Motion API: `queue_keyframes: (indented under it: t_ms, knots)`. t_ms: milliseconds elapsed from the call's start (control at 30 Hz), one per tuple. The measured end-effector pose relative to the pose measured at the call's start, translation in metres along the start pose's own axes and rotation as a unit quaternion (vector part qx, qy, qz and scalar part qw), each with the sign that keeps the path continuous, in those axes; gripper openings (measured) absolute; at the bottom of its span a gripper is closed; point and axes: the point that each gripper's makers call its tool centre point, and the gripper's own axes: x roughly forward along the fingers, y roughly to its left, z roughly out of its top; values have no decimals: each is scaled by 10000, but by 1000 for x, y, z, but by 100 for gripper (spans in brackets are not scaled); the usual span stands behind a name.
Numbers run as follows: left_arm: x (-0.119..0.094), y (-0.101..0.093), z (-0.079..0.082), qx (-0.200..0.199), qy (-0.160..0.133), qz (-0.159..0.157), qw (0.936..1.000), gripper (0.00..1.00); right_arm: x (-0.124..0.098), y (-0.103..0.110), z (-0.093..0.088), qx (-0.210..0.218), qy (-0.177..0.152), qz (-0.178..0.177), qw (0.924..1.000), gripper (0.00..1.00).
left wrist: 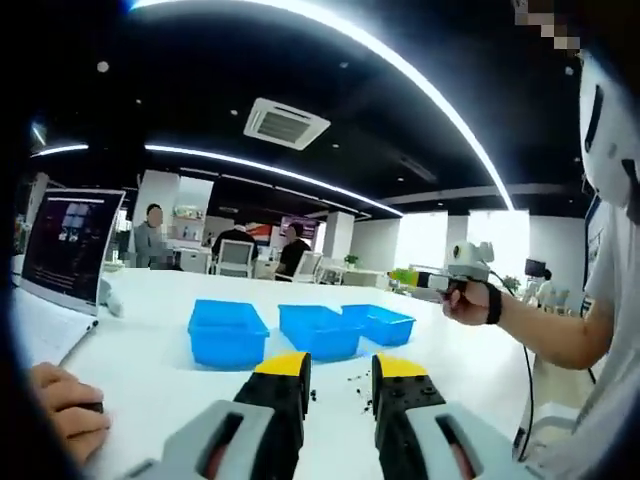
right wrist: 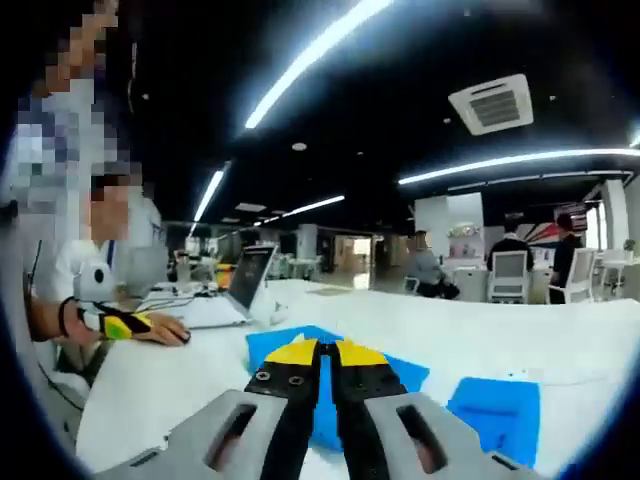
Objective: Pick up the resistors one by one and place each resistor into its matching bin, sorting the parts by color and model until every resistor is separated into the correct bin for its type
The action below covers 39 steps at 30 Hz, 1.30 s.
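With our left gripper (left wrist: 340,385) parted and empty, right gripper (right wrist: 320,365) closed, we should approach the tiny dark resistors (left wrist: 352,383) on the white table (left wrist: 150,330) slowly.

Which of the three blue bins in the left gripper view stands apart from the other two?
The leftmost blue bin: a strip of white table separates it from the middle bin, which overlaps the rightmost bin in this view.

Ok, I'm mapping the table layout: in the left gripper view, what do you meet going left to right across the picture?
Hand on the table → laptop → first blue bin → second blue bin → third blue bin → the other gripper held up in a hand.
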Motion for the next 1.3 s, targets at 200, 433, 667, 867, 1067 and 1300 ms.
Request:
queue_keyframes:
  t_ms: [200,433,667,867,1067,1300]
  knots:
    - [-1,5,3,6,-29,78,10000,27,-19,-55,-10,-14,22,-701,9975,7]
    - [-5,10,4,61,-31,164,9998,27,-15,-77,-33,-191,348,-967,9945,7]
    - [-5,12,3,-19,-72,244,9997,27,-15,-84,-38,-115,375,-1039,9938,7]
    - [-6,13,7,15,-81,206,9998,27,-15,-86,-40,-107,401,-1078,9933,7]
    - [-8,19,5,-8,-102,283,9995,27,-12,-91,-51,-16,552,-1208,9911,19]
    - [-13,15,2,-79,-144,293,9994,27,-14,-92,-55,134,610,-1350,9889,21]
